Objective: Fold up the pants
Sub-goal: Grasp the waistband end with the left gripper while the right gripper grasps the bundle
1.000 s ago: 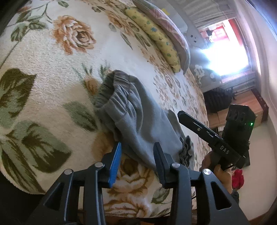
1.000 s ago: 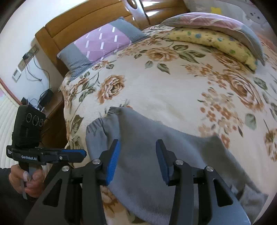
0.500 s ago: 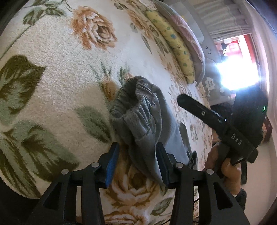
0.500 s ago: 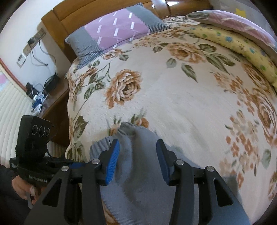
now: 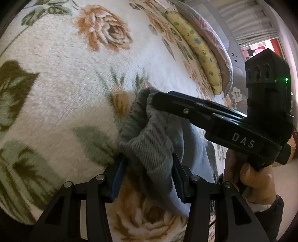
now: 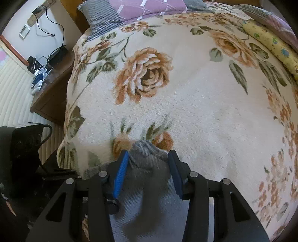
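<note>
- While both grippers crowd the same end of the grey sweatpants [image 5: 158, 141], the step in hand reads as a two-point grab on the ribbed waistband, ahead of carrying it over for a fold.
- Left gripper [image 5: 149, 175]: jaws stand fairly wide, the bunched rib sitting between the blue pads [image 5: 117, 176], but cloth looks loose in there, not pinched. Call it open around the fabric.
- Right gripper [image 6: 147, 171]: same story, jaws apart with the waistband humped up between them, touching or nearly touching the blue pad; no squeeze visible.
- Where are the pants? Lying on the floral blanket [image 6: 204, 111] near the bed's edge, waistband raised and crumpled, the rest trailing back under the tools.
- Next move, as I judge it: both sets of jaws need to close firmly on the band, well spread from each other, then lift evenly so the cloth does not slip or twist.
- Risk: the thick rib may slip out of a shallow bite.
- Left wrist view alone gives the right tool from the side, its fingers laid over the band, the hand [image 5: 249, 173] on its handle, and the yellow spotted pillow [image 5: 197, 50] at the far side.
- Right wrist view alone gives the purple-and-grey pillow [image 6: 134, 9], the wooden nightstand [image 6: 50, 93] with cables, and a black bag [image 6: 24, 143] on the floor.
</note>
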### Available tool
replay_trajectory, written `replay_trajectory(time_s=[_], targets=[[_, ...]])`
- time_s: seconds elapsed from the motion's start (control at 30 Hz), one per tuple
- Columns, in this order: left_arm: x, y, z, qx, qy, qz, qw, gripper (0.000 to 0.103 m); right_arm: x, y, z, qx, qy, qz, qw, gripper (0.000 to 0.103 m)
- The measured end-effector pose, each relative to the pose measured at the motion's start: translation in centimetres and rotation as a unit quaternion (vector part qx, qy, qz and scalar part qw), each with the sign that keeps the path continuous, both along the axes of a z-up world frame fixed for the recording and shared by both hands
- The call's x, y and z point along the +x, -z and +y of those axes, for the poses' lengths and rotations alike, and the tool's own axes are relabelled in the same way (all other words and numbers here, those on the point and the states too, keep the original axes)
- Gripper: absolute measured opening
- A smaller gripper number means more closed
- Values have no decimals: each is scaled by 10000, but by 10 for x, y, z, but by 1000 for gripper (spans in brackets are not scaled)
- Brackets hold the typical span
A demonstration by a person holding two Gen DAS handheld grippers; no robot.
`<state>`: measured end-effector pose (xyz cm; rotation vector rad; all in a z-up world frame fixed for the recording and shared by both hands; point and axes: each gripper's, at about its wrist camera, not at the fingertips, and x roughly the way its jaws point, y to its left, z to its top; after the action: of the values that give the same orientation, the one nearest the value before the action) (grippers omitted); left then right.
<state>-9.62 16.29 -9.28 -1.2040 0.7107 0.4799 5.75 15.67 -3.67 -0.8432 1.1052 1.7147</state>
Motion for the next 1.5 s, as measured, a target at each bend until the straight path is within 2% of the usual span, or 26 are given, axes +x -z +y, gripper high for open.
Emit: replay_trajectory(time_s=[0.07, 0.13, 0.2, 0.3, 0.53, 0.77, 0.83, 1.03, 1.1, 1.17, 1.2, 1.27, 1.3, 1.33, 1.43, 1.5], targets=[[4, 0, 0, 96, 59, -40, 9999, 43, 2, 1, 0, 19, 55, 29, 10000, 37], [6, -2, 0, 161, 113, -78, 9998, 37, 5, -1, -3, 112, 159, 88, 9998, 20], [5, -5, 0, 193, 162, -166, 9995, 31, 16, -8, -10, 258, 389, 306, 9984, 14], [7, -15, -5, 365, 257, -235, 9987, 28, 28, -18, -22, 439, 635, 551, 9955, 13], [13, -44, -18, 681, 422, -456, 9957, 27, 40, -45, -50, 860, 968, 694, 9891, 12], [29, -73, -39, 952, 711, -690, 9905, 27, 66, -73, -92, 1306, 1488, 969, 9754, 11], [34, -78, -43, 995, 776, -719, 9894, 27, 72, -75, -100, 1368, 1598, 1055, 9719, 2], [42, -86, -51, 1086, 891, -780, 9870, 27, 85, -76, -124, 1406, 1839, 1159, 9659, 1], [44, -88, -54, 1117, 928, -779, 9863, 27, 91, -71, -128, 1302, 1975, 1412, 9613, 1], [45, -89, -56, 1131, 956, -781, 9859, 27, 95, -73, -132, 1338, 2185, 1300, 9578, 3], [47, -89, -58, 1144, 979, -780, 9855, 27, 96, -76, -133, 1337, 2245, 1246, 9572, 8], [50, -90, -61, 1169, 1031, -766, 9848, 27, 96, -83, -134, 1396, 2278, 1249, 9555, 30], [52, -91, -63, 1175, 1063, -762, 9844, 27, 95, -87, -135, 1431, 2255, 1228, 9558, 57], [53, -91, -64, 1182, 1088, -755, 9841, 27, 93, -91, -135, 1486, 2222, 1153, 9567, 74], [59, -92, -71, 1214, 1199, -750, 9825, 27, 83, -107, -133, 1712, 2094, 939, 9581, 75], [63, -94, -76, 1238, 1284, -752, 9811, 27, 80, -107, -127, 1553, 2171, 618, 9617, 74]])
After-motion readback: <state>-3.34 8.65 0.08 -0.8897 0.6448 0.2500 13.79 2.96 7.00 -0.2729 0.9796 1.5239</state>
